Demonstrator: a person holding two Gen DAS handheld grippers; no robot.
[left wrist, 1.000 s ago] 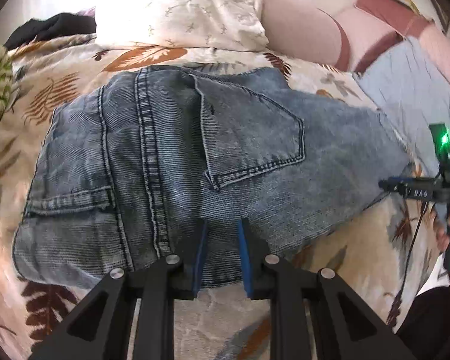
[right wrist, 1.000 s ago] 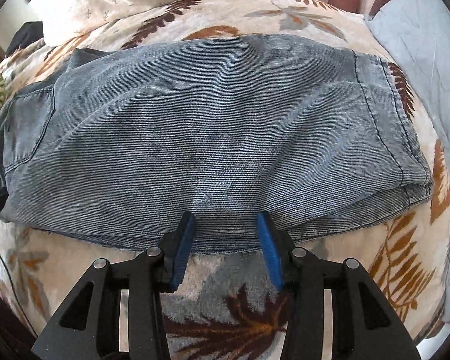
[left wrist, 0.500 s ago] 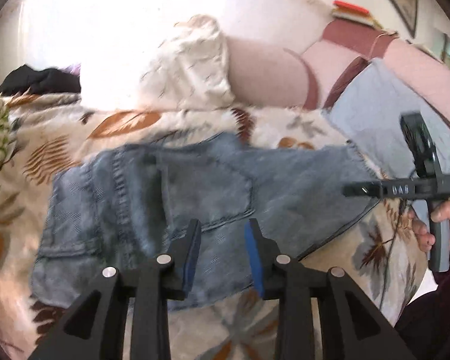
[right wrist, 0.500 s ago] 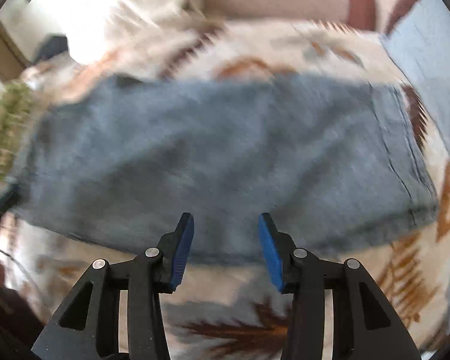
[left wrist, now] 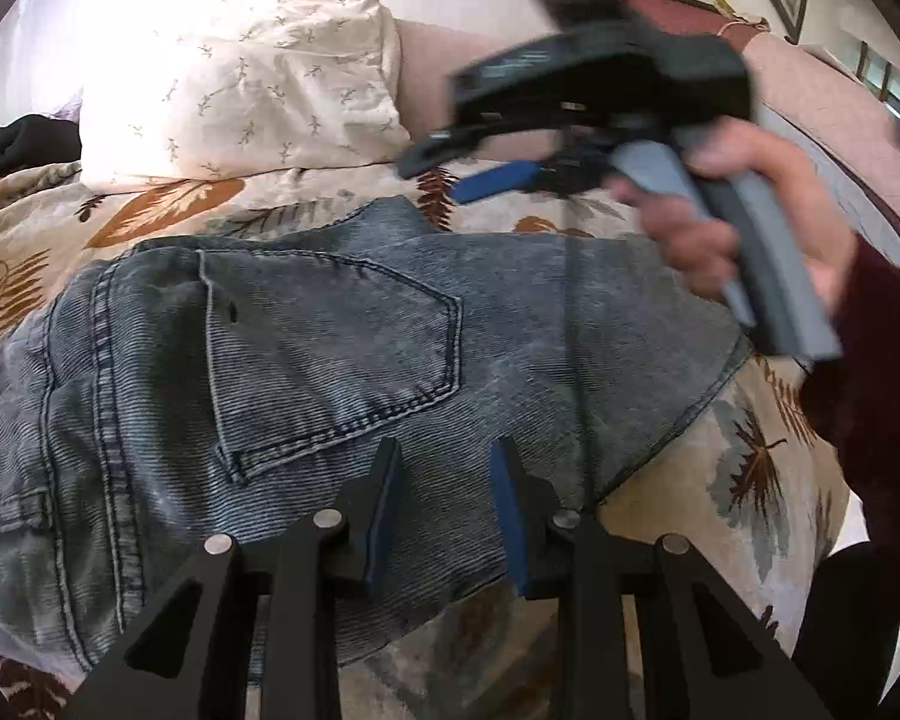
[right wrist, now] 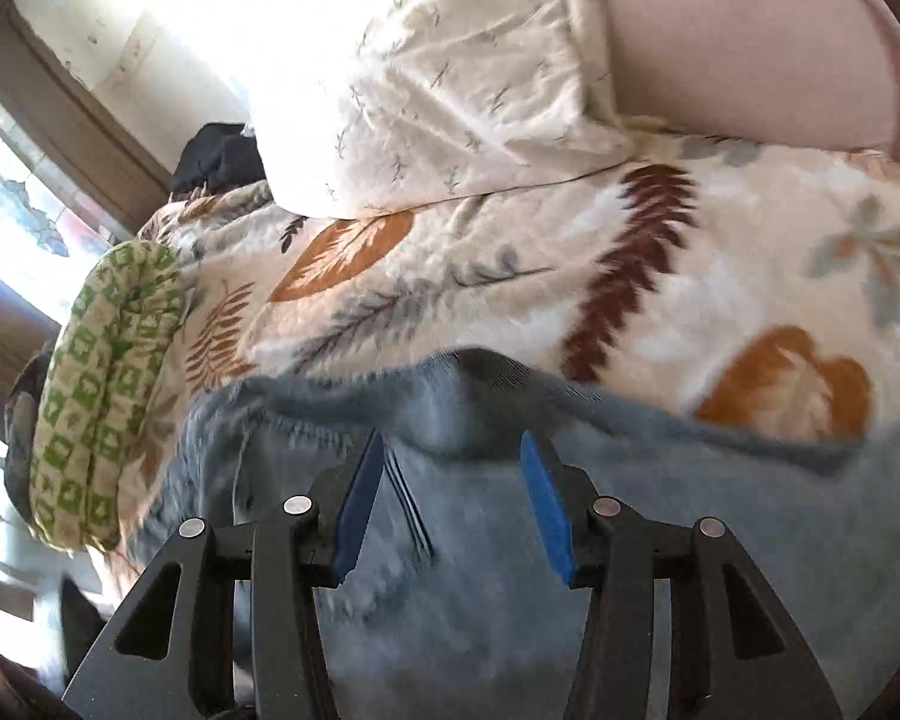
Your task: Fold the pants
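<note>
Folded blue denim pants point(left wrist: 342, 360) lie flat on a leaf-print blanket point(left wrist: 150, 216), back pocket facing up. My left gripper point(left wrist: 444, 468) is open and empty over the pants' near edge. My right gripper point(right wrist: 453, 462) is open and empty, low over the far edge of the pants point(right wrist: 570, 510), which look blurred. In the left wrist view the right gripper point(left wrist: 450, 171) hangs above the pants' far right part, held by a hand.
A white patterned pillow point(left wrist: 240, 78) and a pink bolster point(right wrist: 750, 42) lie behind the pants. A green-and-white rolled cloth point(right wrist: 108, 384) lies at the left, dark clothing point(right wrist: 222, 156) beyond it. A window is at the far left.
The right gripper swung left and forward over the pants toward their far edge, coming close in the left view. The left gripper dropped back over the near edge and opened a little wider.
</note>
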